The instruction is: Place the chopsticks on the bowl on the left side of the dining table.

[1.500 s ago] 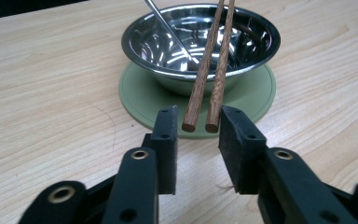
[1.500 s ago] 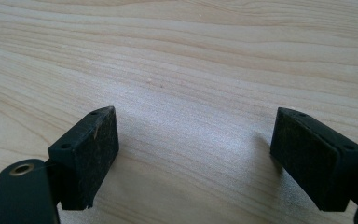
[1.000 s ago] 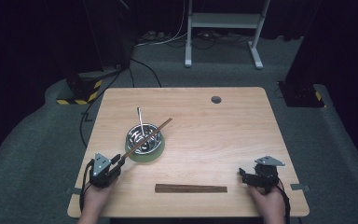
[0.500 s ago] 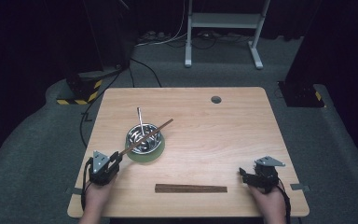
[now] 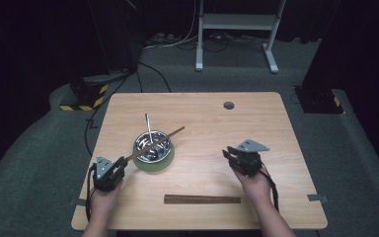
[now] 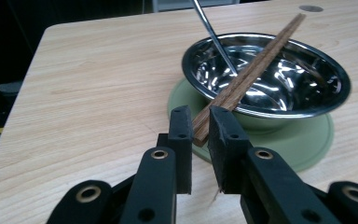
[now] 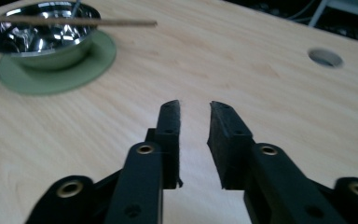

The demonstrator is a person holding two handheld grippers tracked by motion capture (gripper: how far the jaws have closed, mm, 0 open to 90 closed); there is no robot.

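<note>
While the left hand-held gripper [image 6: 199, 135] is clamped on the near end of the chopsticks [image 6: 251, 70], which lie across the bowl [image 6: 265, 79] beside a spoon [image 6: 214, 37], any pull could tip the bowl off its green mat [image 6: 312, 140] or split the pair. The right hand-held gripper [image 7: 195, 122], its jaws having just been closing on nothing, hangs nearly together above the bare wooden table [image 5: 276, 133], where a second pair [image 5: 202, 199] lies near the front edge. Grey carpet, cables and a white stand fill the dark room.

Glossy metal bowl [image 6: 279, 79], matt wooden chopsticks [image 6: 247, 77], smooth wood table [image 5: 256, 133]

Left gripper [image 5: 121, 164]: low at my near left, jaws clamped on something thin. Right gripper [image 5: 232, 154]: raised, jaws just closing, nothing between them.
</note>
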